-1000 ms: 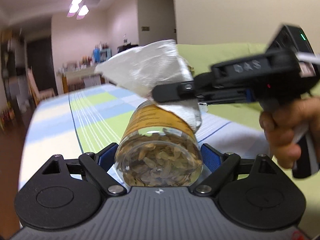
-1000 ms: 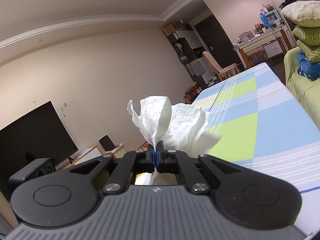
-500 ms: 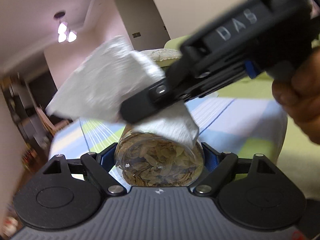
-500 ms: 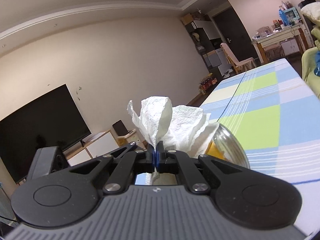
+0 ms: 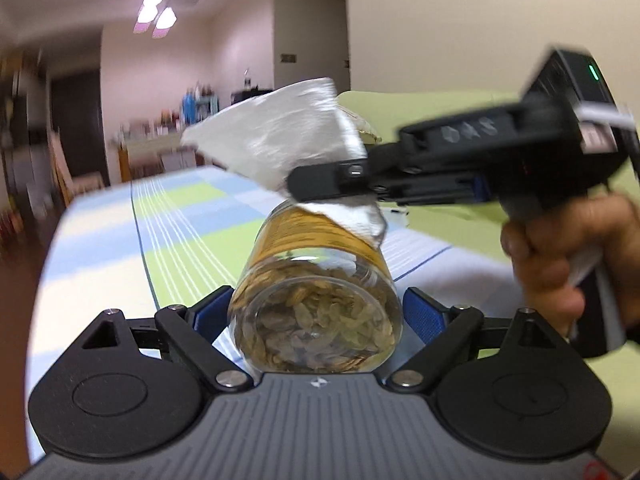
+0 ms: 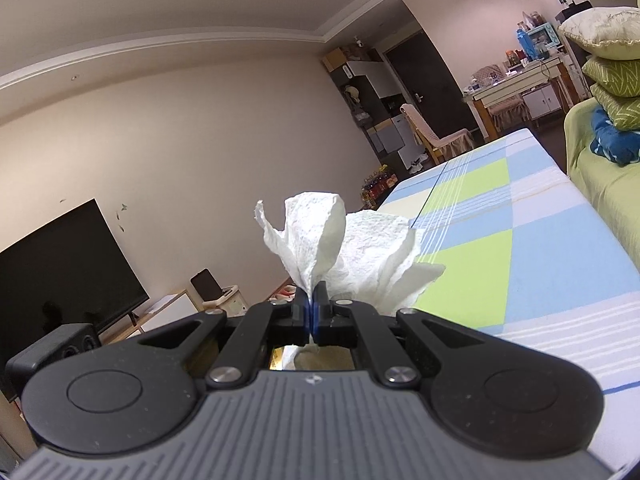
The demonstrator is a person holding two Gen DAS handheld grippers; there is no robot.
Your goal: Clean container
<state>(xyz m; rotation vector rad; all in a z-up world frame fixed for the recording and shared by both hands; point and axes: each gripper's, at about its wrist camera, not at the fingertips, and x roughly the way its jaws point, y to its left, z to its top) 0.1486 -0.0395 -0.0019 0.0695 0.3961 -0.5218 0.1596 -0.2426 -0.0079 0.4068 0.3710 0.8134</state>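
Since half a second ago the right gripper (image 5: 294,184) has swung back level and the left gripper's (image 5: 316,312) jaws have just been opening around the jar (image 5: 316,308); its blue pads (image 5: 420,312) flank the jar's base, contact unclear; the right gripper's fingers clamp a white paper towel (image 6: 340,248) lying on the jar's upper side; a hand (image 5: 560,256) grips its handle above the checked tablecloth (image 5: 180,220).

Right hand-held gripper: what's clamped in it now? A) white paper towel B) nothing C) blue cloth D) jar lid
A: the right hand-held gripper has its blue pads pinched shut on a crumpled white paper towel; the left wrist view shows that towel lying against the top of the jar.
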